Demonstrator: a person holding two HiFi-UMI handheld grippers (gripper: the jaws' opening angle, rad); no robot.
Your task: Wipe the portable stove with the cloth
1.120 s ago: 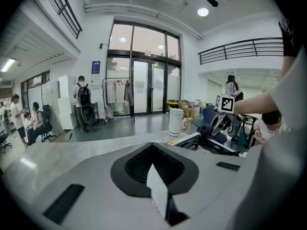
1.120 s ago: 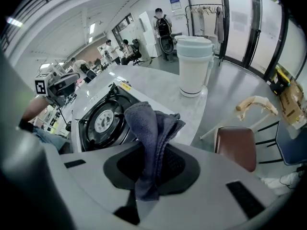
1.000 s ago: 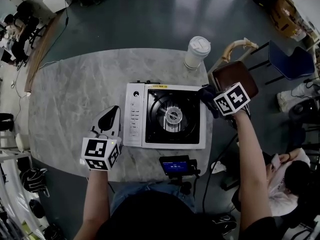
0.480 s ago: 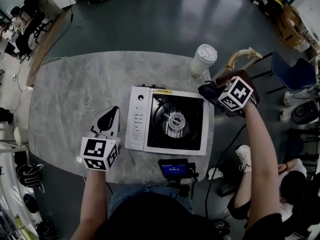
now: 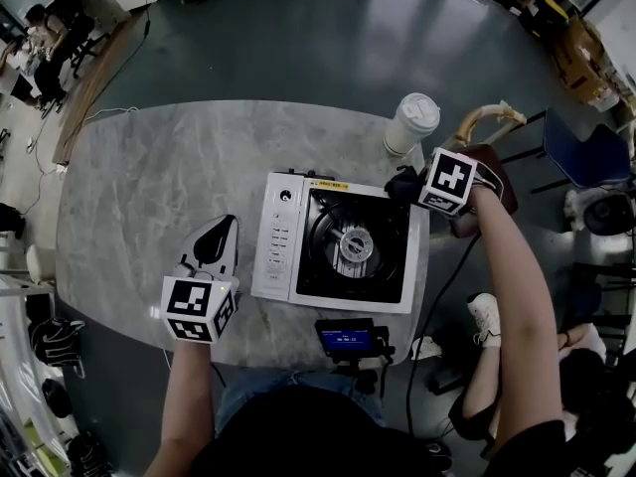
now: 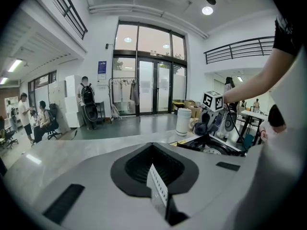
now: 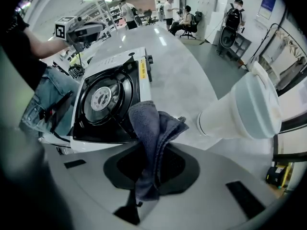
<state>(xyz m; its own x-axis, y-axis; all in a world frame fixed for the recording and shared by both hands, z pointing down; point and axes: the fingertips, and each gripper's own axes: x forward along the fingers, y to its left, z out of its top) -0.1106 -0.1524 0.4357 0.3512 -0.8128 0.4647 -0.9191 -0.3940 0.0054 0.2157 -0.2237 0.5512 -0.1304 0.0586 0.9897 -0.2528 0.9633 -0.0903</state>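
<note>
portable stove (image 5: 338, 251): white body with a black burner well, flat on the grey table (image 5: 149, 187), control strip along its left side.
cloth (image 7: 152, 128): dark grey-blue, bunched and folded, hanging over the stove's far right corner; cannot tell whether touching the stove.
right hand-held gripper (image 7: 144, 186): jaws clamped on the cloth, held at that far right corner, between stove and cup.
left hand-held gripper (image 6: 156, 188): jaws pressed together with nothing between them, over the table just left of the stove and apart from it.
cup (image 5: 412, 124): white, lidded, upright at the table's far right, just beside the cloth.
small screen device (image 5: 348, 338): lit, at the table's near edge, just near of the stove.
</note>
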